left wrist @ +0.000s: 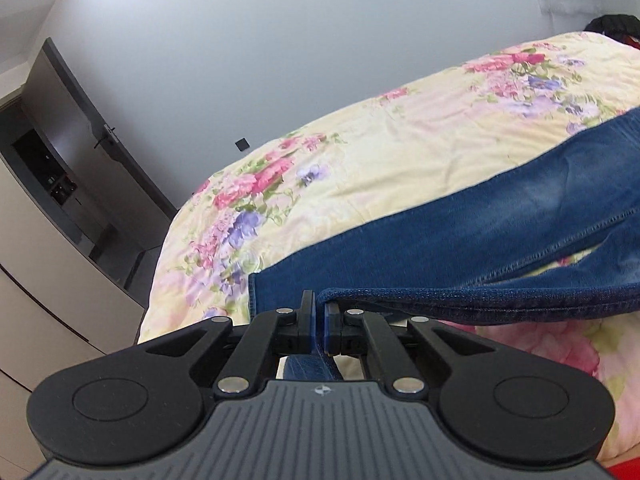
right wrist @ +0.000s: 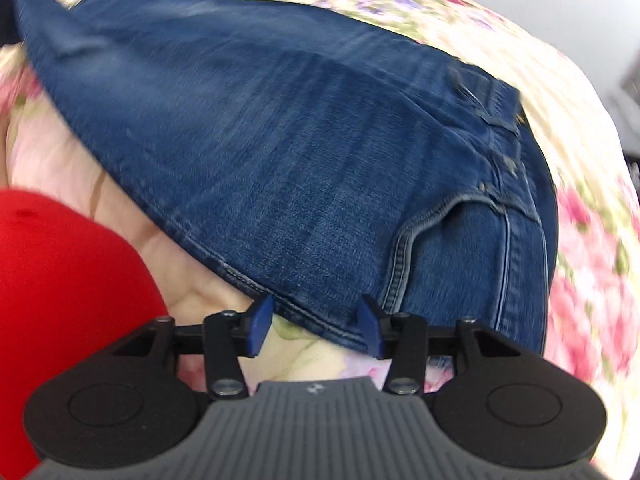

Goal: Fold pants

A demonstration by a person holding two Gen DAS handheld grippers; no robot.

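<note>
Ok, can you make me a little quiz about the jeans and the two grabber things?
1. True or false: the left gripper has its fingers shut on the jeans.
2. The right gripper is: A) open B) shut on the jeans C) out of sight.
3. Fill in: the jeans lie on a ____ bedspread.

Key: 1 true; 2 A; 3 floral.

Floral-quilted bed [left wrist: 400,152] — blue jeans [left wrist: 460,232] flat across it
</note>
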